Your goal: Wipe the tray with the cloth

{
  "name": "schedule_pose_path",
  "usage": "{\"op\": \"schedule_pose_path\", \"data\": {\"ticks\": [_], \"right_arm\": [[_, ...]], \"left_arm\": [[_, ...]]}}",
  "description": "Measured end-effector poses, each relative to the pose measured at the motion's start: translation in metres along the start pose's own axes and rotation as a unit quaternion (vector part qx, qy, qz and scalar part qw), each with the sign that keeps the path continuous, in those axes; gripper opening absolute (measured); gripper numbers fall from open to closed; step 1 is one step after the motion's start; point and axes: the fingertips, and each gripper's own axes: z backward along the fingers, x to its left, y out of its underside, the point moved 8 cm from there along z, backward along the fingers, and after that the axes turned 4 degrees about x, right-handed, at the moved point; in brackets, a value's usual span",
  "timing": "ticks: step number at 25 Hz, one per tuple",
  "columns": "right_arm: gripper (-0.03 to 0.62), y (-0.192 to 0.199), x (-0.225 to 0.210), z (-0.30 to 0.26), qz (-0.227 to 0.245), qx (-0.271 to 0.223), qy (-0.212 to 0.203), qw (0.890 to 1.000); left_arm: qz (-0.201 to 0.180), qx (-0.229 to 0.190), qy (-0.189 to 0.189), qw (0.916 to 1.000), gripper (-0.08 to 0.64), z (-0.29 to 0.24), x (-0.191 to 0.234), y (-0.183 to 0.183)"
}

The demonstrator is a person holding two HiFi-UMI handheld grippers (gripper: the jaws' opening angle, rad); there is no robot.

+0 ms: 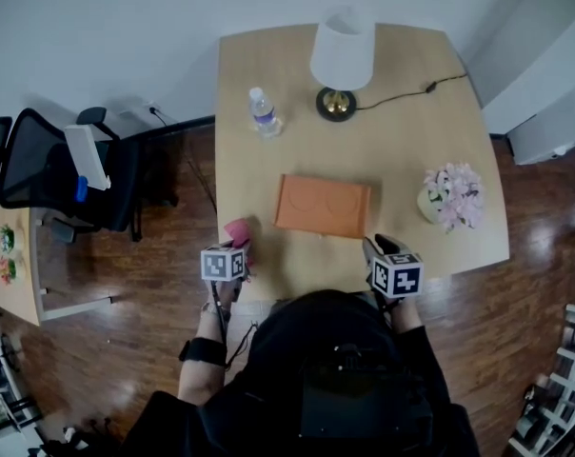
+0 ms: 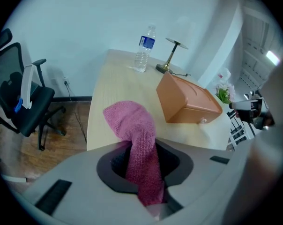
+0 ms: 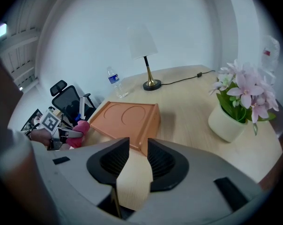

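Head view: An orange-brown rectangular tray point(image 1: 323, 206) with two round recesses lies flat near the middle of the light wooden desk point(image 1: 392, 141). Its long axis runs left to right across the desk, with the right end slightly nearer the person. The left gripper point(image 1: 232, 248) is at the desk's near left edge, with a pink knitted cloth point(image 1: 238, 230) bunched at its tip. The cloth is just beside the tray's near left corner; contact cannot be confirmed. The right gripper point(image 1: 379, 249) is at the tray's near right corner. Further back stand a white-shaded lamp point(image 1: 343, 57), a clear plastic water bottle point(image 1: 264, 112) and a pot of pink flowers point(image 1: 449, 198). A black office chair point(image 1: 64, 174) stands on the floor to the left.

Left gripper view: The left gripper point(image 2: 144, 156) has its jaws closed on the cloth point(image 2: 137, 130). The cloth is pinched into a narrow band between them and bulges out beyond the tips above the desk point(image 2: 113, 83). The tray point(image 2: 188, 100) lies ahead and to the right, apart from the cloth, with a short end facing this gripper.

Right gripper view: The right gripper point(image 3: 137, 149) has its jaws a little apart and grips nothing; bare desk point(image 3: 188, 111) shows through the gap. The near corner of the tray point(image 3: 125, 118) sits just at the jaw tips, and its long axis runs away to the upper left. The cloth point(image 3: 80, 128) shows by the far left corner, held in the left gripper point(image 3: 66, 134).
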Motion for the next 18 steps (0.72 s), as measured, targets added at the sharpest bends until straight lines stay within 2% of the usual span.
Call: {"op": "schedule_pose_path", "data": {"ticks": [8, 9, 10, 12, 13, 16, 18], "right_arm": [[0.133, 0.006, -0.003, 0.004, -0.014, 0.001, 0.018, 1.000], [0.133, 0.005, -0.002, 0.004, -0.016, 0.002, 0.017, 1.000], [0.133, 0.004, -0.001, 0.004, -0.017, 0.002, 0.016, 1.000], [0.133, 0.002, -0.001, 0.005, -0.018, -0.001, 0.015, 1.000], [0.133, 0.002, -0.002, 0.004, -0.020, -0.002, 0.015, 1.000], [0.133, -0.001, -0.004, 0.005, -0.025, -0.006, 0.017, 1.000], [0.133, -0.003, -0.005, 0.005, -0.026, -0.007, 0.019, 0.999]], "left_arm": [[0.012, -0.001, 0.031, 0.9995, 0.108, -0.012, 0.008, -0.001], [0.015, -0.004, 0.035, 0.9993, 0.126, -0.011, 0.007, -0.001], [0.019, -0.008, 0.039, 0.9990, 0.178, -0.009, 0.005, -0.002], [0.027, -0.024, 0.044, 0.9984, 0.326, -0.003, 0.002, -0.007], [0.028, -0.035, 0.043, 0.9980, 0.353, 0.003, 0.000, -0.010], [0.024, -0.079, 0.037, 0.9959, 0.357, 0.032, -0.009, -0.026], [0.016, -0.115, 0.047, 0.9922, 0.350, 0.055, -0.024, -0.040]]}}
